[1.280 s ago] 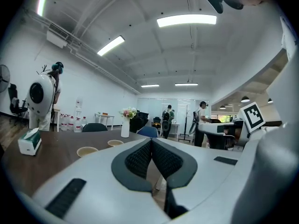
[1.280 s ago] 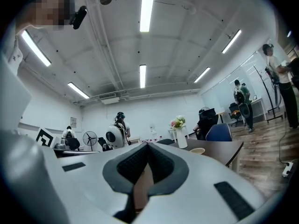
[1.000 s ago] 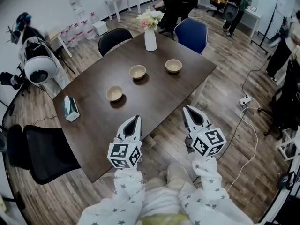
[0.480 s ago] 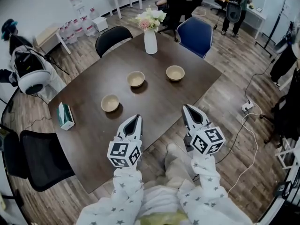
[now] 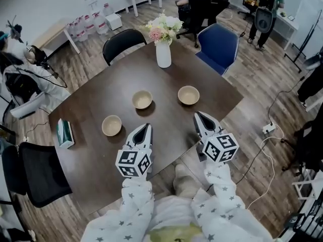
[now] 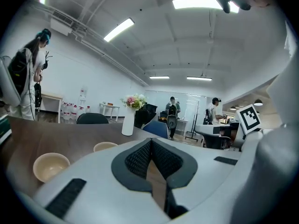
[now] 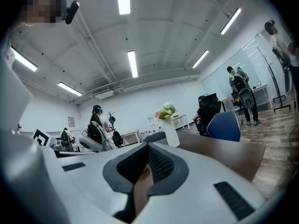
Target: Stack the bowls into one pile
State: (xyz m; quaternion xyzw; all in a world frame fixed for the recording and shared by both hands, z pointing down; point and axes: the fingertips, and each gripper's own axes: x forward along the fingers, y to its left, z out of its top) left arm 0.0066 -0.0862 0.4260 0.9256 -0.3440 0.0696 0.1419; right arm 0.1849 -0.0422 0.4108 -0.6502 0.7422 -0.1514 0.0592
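Note:
Three tan bowls stand apart on the dark brown table [image 5: 96,160]: a left bowl [image 5: 112,125], a middle bowl [image 5: 142,99] and a right bowl [image 5: 189,95]. My left gripper [image 5: 144,130] hovers over the table's near part, just right of the left bowl and short of the middle one; it is shut and empty. My right gripper [image 5: 199,117] hangs near the table's right edge, just short of the right bowl, also shut and empty. The left gripper view shows its closed tips [image 6: 150,141] with two bowls [image 6: 50,166] [image 6: 105,146] ahead to the left. In the right gripper view the closed tips [image 7: 148,146] hide the bowls.
A white vase with flowers [image 5: 163,54] stands at the table's far side. A green tissue box [image 5: 63,133] lies at its left edge. Black chairs [image 5: 123,40] [image 5: 35,173] and a blue chair [image 5: 218,45] surround the table. A person [image 5: 266,9] stands far back.
Both grippers have advanced over the table, so the bowls now lie closer to their tips. Both stay shut and empty. No bowl has moved.

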